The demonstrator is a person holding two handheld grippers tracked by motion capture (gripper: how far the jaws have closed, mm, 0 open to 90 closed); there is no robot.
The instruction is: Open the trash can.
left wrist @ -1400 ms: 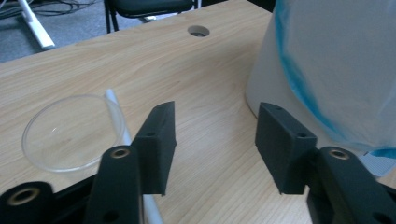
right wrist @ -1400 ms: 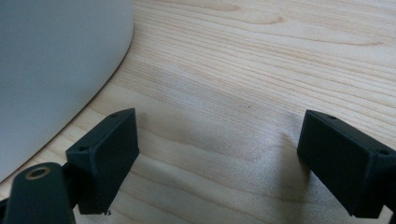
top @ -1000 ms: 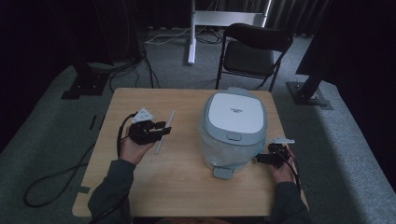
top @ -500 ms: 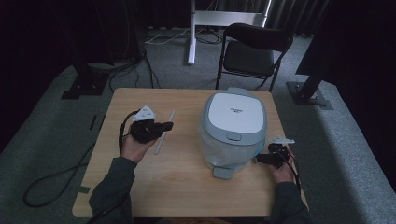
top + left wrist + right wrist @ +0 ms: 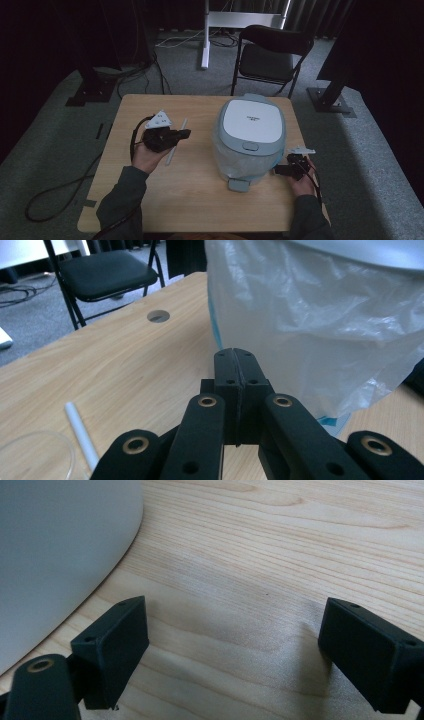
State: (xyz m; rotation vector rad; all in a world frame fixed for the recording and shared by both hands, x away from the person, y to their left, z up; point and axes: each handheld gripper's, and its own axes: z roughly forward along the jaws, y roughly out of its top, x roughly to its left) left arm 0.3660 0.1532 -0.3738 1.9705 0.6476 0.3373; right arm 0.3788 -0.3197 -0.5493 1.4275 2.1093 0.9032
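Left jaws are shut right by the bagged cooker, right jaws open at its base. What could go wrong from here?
1. The left gripper is shut on nothing, close to the plastic bag; pushing in could snag or tear it.
2. The white stick lies beneath that hand and might get knocked.
3. The right gripper, open beside the rice cooker, could nudge it.

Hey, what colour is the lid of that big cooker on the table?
The cooker's lid is white with a pale grey-blue rim, clearest in the high view.
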